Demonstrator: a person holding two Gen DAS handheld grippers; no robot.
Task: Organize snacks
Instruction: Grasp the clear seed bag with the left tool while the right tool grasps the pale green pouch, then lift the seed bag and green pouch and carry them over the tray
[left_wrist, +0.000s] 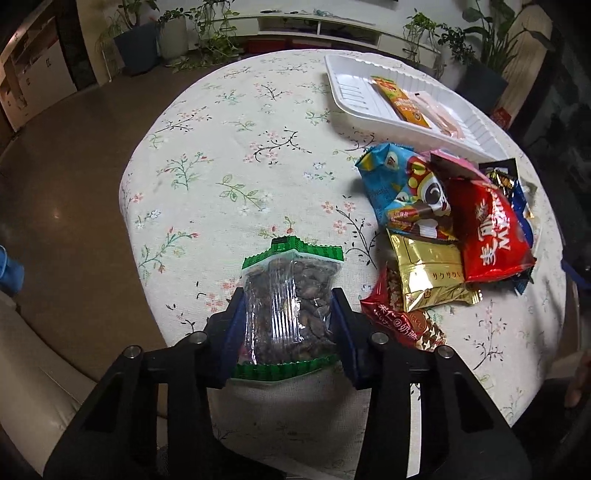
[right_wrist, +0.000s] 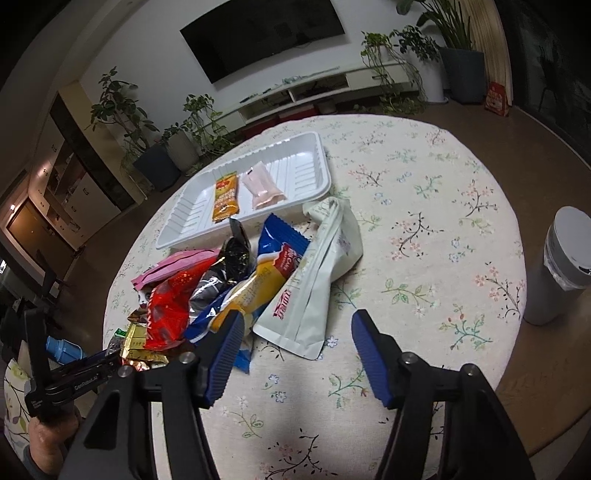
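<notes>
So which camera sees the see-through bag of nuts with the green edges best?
The left wrist view. The nut bag sits right in the middle there, between the left gripper jaws, which press its sides. The right wrist view only catches a sliver of green at the pile's far left edge.

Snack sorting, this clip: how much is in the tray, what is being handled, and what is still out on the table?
Done: two packets lie in the white tray, an orange one and a pale pink one.
In hand: the left gripper is shut on a clear, green-edged packet of nuts. The right gripper is open over the tablecloth.
Left: the pile of snacks beside the tray, so most of the job.
</notes>
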